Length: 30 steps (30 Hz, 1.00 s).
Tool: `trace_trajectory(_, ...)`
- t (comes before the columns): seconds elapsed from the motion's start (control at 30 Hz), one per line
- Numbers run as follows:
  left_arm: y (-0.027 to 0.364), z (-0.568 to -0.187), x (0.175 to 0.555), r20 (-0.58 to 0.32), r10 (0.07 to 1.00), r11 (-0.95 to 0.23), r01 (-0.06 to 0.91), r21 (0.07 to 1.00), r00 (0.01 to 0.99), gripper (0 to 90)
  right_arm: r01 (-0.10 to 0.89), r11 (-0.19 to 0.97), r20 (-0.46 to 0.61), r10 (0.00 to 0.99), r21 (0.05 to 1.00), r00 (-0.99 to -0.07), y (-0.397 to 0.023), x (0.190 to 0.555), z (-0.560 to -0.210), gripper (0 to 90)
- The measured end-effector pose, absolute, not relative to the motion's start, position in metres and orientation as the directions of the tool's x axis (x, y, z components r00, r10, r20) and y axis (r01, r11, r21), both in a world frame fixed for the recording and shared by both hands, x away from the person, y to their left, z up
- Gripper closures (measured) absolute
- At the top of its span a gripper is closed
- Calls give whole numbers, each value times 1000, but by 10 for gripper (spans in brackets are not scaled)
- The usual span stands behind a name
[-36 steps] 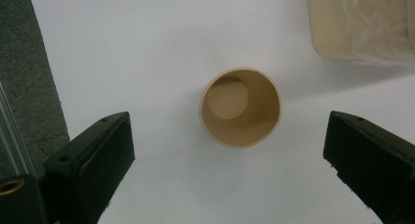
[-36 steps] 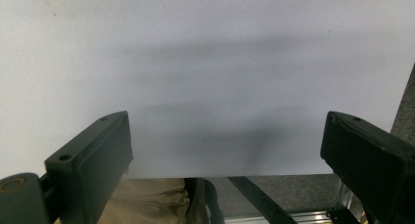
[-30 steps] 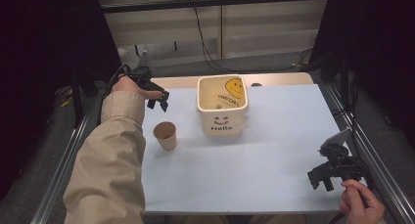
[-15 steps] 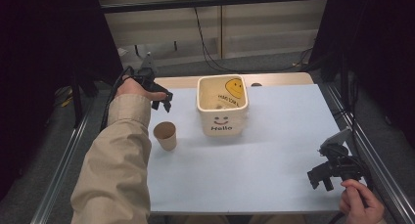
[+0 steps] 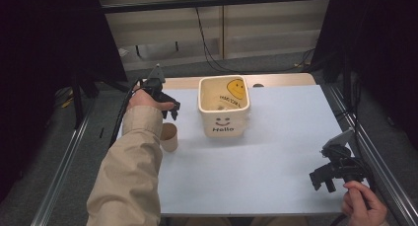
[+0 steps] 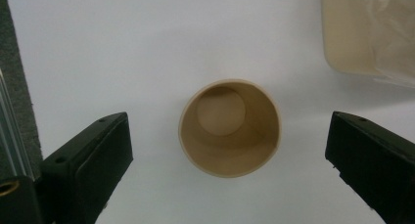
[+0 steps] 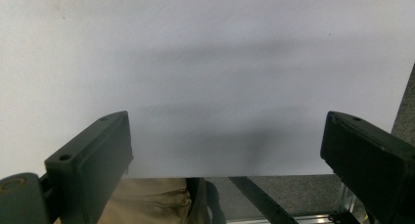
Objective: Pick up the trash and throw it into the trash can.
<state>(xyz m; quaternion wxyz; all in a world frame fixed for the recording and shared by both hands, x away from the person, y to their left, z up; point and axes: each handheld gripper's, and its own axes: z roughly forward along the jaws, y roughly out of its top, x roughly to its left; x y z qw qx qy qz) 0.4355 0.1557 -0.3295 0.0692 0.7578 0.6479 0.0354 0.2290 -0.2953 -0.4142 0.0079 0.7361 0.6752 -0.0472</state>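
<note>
A small brown paper cup [image 5: 169, 136] stands upright and empty on the white table [image 5: 256, 157], left of a cream bin. My left gripper [image 5: 170, 109] hovers above the cup and points straight down at it. In the left gripper view the cup [image 6: 229, 127] sits midway between the two wide-apart jaws, untouched. My right gripper [image 5: 323, 180] rests low near the table's front right corner. It is open, and its own view shows bare table [image 7: 210, 62] between the jaws.
A cream square bin [image 5: 224, 107] with a smiley face and "Hello" stands at the table's middle back, lined with a plastic bag. Its corner [image 6: 372, 33] lies close to the cup. Metal rails [image 5: 379, 157] run along both table sides.
My left hand and gripper have shifted slightly right and toward the near side, ending up over the cup. The right gripper has stayed put.
</note>
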Motion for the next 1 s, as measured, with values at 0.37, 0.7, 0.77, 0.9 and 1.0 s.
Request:
trace_trajectory(0.37, 154, -366, 433, -27, 987, -154, 982, 111, 158, 35, 996, -74, -87, 994, -47, 69, -295, 229, -415, 51)
trace_trajectory(0.7, 151, -384, 430, -20, 987, -154, 983, 98, 157, 60, 997, -62, -85, 995, -51, 57, -294, 229, -415, 51)
trace_trajectory(0.77, 151, -385, 430, -21, 986, -163, 983, 86, 166, 84, 997, -62, -89, 994, -55, 57, -294, 229, -415, 51)
trace_trajectory(0.9, 150, -385, 429, -39, 990, -134, 987, 86, 138, 173, 997, -59, -87, 995, -53, 54, -295, 229, -415, 51)
trace_trajectory(1.0, 151, -383, 428, -40, 991, -125, 989, 80, 128, 186, 997, -58, -88, 995, -47, 54, -295, 229, -415, 51)
